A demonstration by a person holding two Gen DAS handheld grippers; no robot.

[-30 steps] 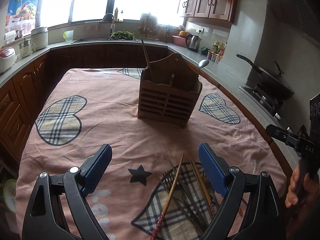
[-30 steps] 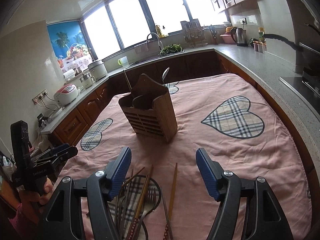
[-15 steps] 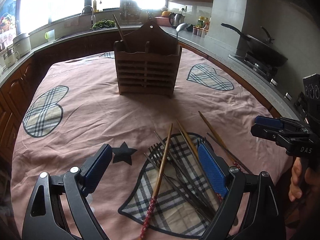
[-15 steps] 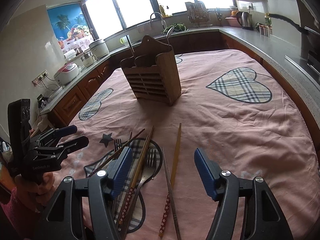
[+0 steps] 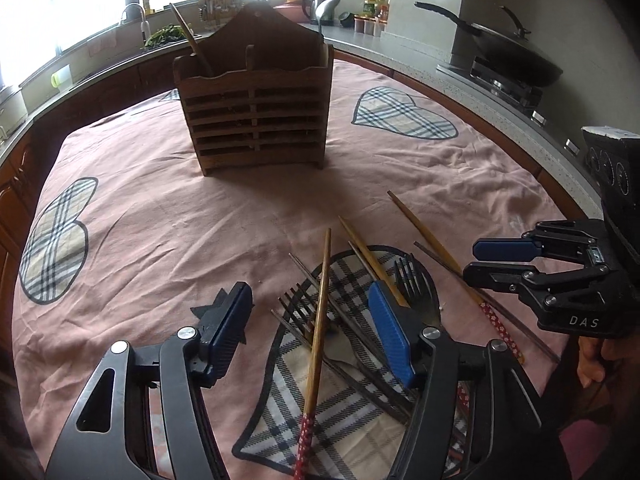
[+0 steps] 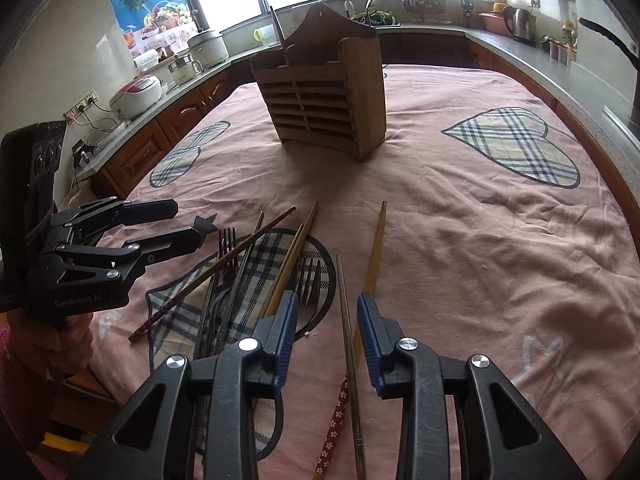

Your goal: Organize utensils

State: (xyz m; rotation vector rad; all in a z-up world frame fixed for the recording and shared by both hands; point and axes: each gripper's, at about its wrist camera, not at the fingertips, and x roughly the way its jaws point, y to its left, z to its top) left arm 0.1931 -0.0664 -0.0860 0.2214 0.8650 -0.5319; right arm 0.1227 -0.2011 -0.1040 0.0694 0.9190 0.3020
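The utensils lie in a loose heap on a plaid heart patch (image 5: 352,396) at the near edge of the table. Among them are slim wooden chopsticks with red flowered ends: one chopstick (image 5: 318,344) slants across the tines of a dark metal fork (image 5: 298,304), and a second fork (image 5: 408,280) lies just right of it, partly behind a gripper finger. Thin dark metal chopsticks (image 5: 352,336) cross under the wooden ones. On the right of the heap a pale wooden chopstick (image 6: 376,256) and a dark metal one (image 6: 350,336) lie side by side on the bare cloth, pointing away towards the far side.

Farther off, at the middle of the table, stands the wooden holder (image 5: 256,108), a slatted box with a peaked back board and a wavy front rim, split into compartments. A wooden stick (image 5: 192,46) leans out of its left compartment, and a metal handle rises at its right rear corner.

The left gripper (image 5: 310,322) hovers over the heap with its blue ribbed pads spread wide, holding nothing. The right gripper (image 6: 328,332) hangs low over the two separate chopsticks, its fingers parted, narrower than the left's, with the dark metal one showing in the gap; the pads do not touch it.

The pink tablecloth (image 5: 168,216) is soft and creased, sewn with plaid hearts and a dark star. A grey counter (image 6: 520,46) curves round the room, and a black wok (image 5: 508,56) sits on the stove at the right.
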